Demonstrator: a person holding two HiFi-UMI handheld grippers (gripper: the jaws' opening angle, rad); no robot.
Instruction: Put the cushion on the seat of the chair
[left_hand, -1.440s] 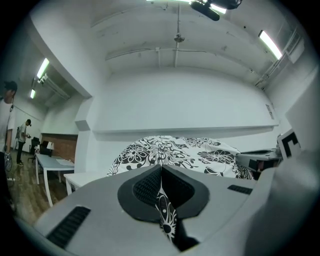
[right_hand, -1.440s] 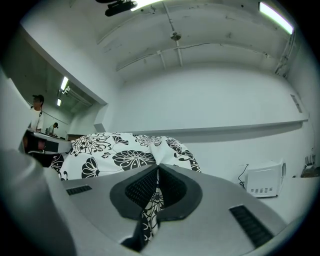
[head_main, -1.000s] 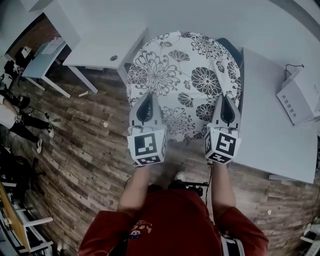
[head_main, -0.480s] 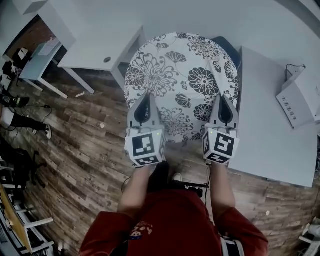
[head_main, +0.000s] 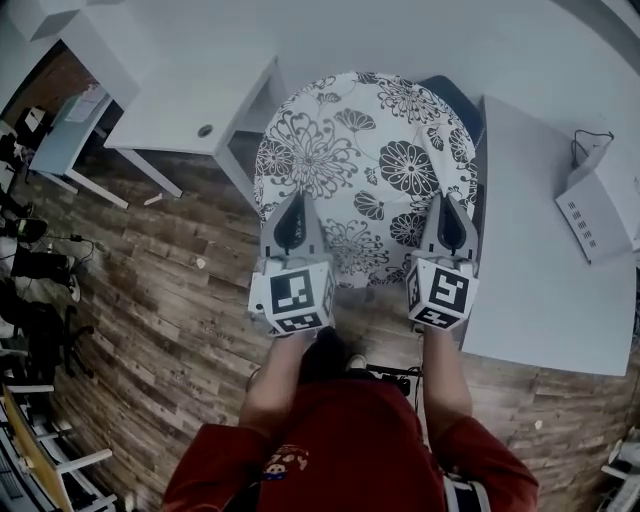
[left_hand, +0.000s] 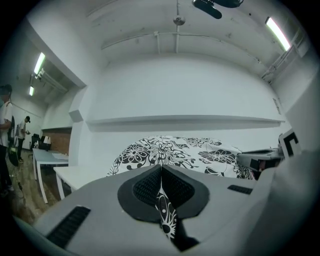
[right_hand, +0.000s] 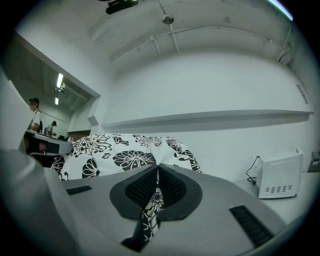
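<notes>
The left tongs (left_hand: 161, 186) and right tongs (right_hand: 157, 183) each clench a fold of the floral cushion's (head_main: 365, 150) near edge, above the wooden floor (head_main: 170, 300).

The cushion (head_main: 365, 170) is white with a black flower-and-leaf print all over; the strip of it between each gripper's pads shows the same print. Left gripper (head_main: 291, 200) and right gripper (head_main: 447, 200): pale grey shells, black ribbed pads (left_hand: 146, 187), white cubes with black square markers. Floor (head_main: 150, 300): brown wood planks in mixed tones. Tables (head_main: 190, 90): white. Box appliance (head_main: 600, 205): white with a black cable. Person's shirt (head_main: 340, 450): red. Wall (left_hand: 175, 95) is white.
</notes>
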